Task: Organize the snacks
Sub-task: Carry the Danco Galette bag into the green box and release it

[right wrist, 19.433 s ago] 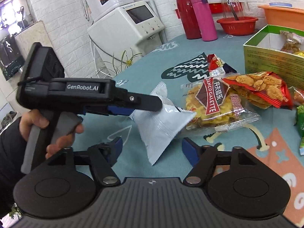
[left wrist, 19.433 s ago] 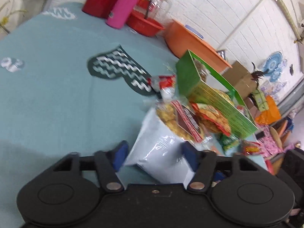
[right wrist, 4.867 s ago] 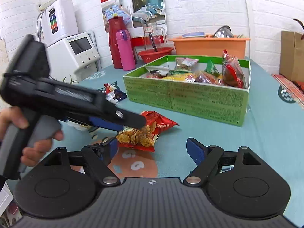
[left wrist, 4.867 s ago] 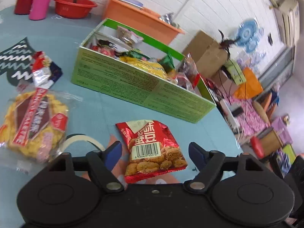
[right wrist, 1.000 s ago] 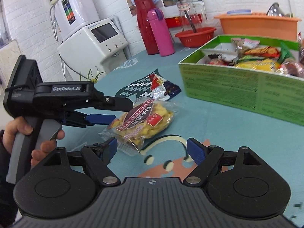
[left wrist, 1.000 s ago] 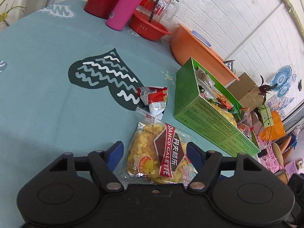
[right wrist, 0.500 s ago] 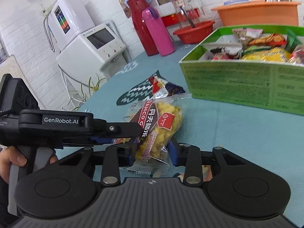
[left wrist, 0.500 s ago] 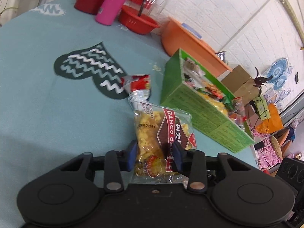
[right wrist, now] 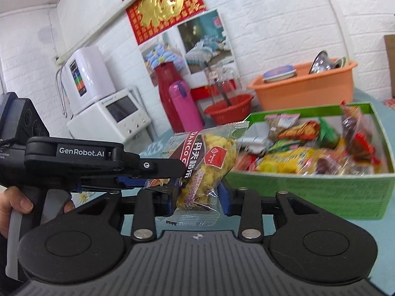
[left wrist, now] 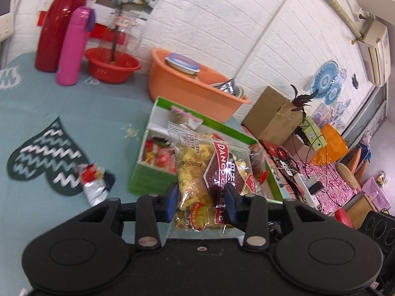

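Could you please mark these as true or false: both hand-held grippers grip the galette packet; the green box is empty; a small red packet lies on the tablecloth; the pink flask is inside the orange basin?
1. Both the left hand-held gripper and the right hand-held gripper clamp the Danco galette packet. True.
2. The green box is empty. False: it holds many snack packets.
3. A small red packet lies on the tablecloth. True.
4. The pink flask is inside the orange basin. False: it stands on the tablecloth beside the red flask.
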Available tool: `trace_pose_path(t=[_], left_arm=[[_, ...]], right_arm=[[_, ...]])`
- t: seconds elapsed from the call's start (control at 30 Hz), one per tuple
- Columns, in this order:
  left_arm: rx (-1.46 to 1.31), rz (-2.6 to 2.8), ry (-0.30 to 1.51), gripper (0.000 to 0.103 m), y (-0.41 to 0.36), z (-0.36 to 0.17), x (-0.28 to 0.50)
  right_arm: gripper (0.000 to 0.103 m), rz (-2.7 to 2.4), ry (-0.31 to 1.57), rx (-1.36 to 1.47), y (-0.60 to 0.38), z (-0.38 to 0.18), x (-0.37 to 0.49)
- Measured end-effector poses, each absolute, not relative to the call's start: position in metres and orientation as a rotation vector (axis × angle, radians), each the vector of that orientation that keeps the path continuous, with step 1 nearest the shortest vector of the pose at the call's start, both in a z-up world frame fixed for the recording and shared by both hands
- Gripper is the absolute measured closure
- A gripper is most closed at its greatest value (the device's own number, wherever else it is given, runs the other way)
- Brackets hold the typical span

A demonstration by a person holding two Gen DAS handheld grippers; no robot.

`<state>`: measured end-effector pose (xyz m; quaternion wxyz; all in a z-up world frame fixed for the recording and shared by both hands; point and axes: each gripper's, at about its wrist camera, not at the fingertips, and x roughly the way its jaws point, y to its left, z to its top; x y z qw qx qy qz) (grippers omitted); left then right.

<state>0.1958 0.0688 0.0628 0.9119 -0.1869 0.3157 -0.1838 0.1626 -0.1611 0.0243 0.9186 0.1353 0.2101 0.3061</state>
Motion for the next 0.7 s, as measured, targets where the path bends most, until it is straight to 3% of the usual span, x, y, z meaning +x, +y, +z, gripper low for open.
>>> trace_pose_path(t=[0.6,0.67,0.7], left_arm=[[-0.384,-0.438,0.66,0.041,0.024,0.052,0.303],[-0.376,-0.434,0.672,0.019,0.023,0.045,0.311],[-0.379,-0.427,0.679,0.0,0.023,0.041,0.313]], right_arm=[[0.043,0.508,0.362,0.273,-0.207,0.017,0.244],[0.04,0.491,0.355,0.248,-0.205,0.012,0.251],[0.038,0.469,0.359,0.226,-0.203,0.008,0.254]])
